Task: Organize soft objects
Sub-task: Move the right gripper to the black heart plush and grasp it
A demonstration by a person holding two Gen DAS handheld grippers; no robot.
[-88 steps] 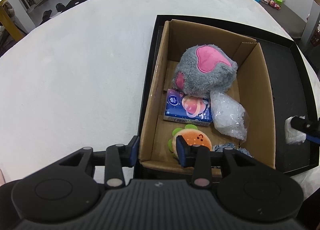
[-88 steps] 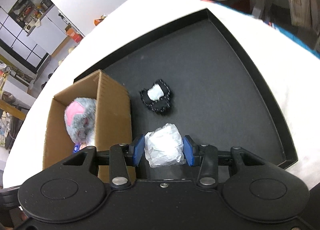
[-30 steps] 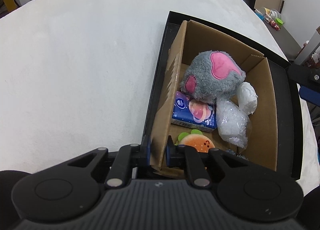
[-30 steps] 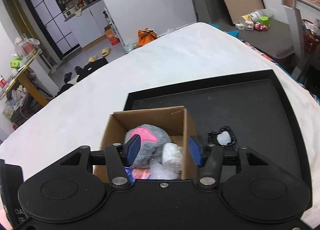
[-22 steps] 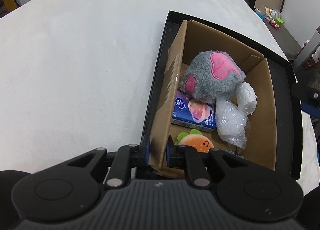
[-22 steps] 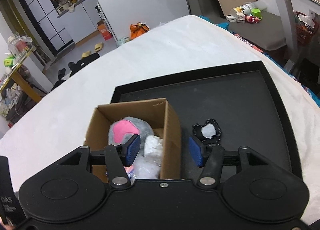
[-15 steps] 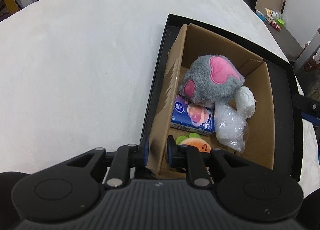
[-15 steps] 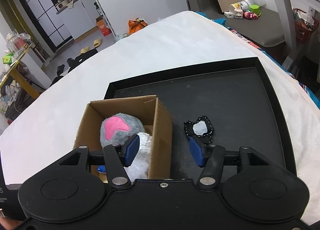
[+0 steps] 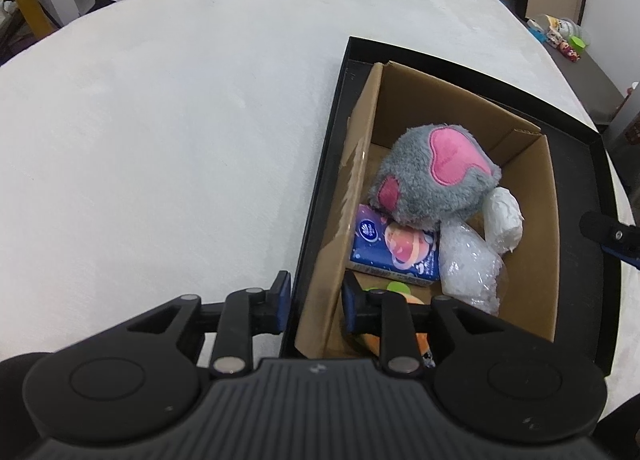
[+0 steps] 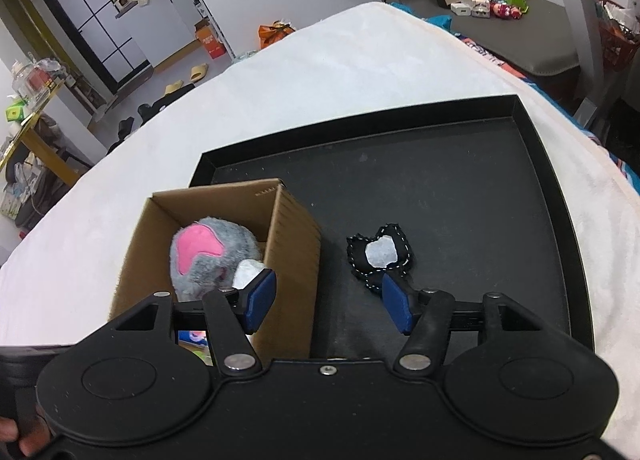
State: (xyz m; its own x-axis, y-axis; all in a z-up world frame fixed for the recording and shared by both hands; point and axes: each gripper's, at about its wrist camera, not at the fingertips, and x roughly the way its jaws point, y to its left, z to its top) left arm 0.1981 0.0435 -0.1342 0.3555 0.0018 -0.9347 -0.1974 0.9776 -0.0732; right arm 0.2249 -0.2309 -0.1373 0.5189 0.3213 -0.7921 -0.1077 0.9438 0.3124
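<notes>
A cardboard box (image 9: 548, 196) stands at the left end of a black tray (image 10: 460, 188). It holds a grey and pink plush (image 9: 436, 168), a blue tissue pack (image 9: 394, 248), a clear plastic bag (image 9: 470, 264), a white wrapped bundle (image 9: 502, 220) and an orange plush (image 9: 422, 338), half hidden by my fingers. My left gripper (image 9: 317, 302) straddles the box's near left wall; its jaws are opening and the pads stand off the cardboard. My right gripper (image 10: 326, 298) hangs open and empty above the box's right wall. Just beyond its right finger, a black and white soft toy (image 10: 380, 254) lies on the tray.
The tray rests on a white padded tabletop (image 9: 160, 120). To the right of the box, the tray floor (image 10: 480, 220) is bare apart from the toy. One finger of the right gripper (image 9: 612, 236) shows at the right edge of the left wrist view.
My left jaws, earlier shut on the box wall, have parted. My right gripper has shifted right, from over the box toward the black toy, and sunk a little.
</notes>
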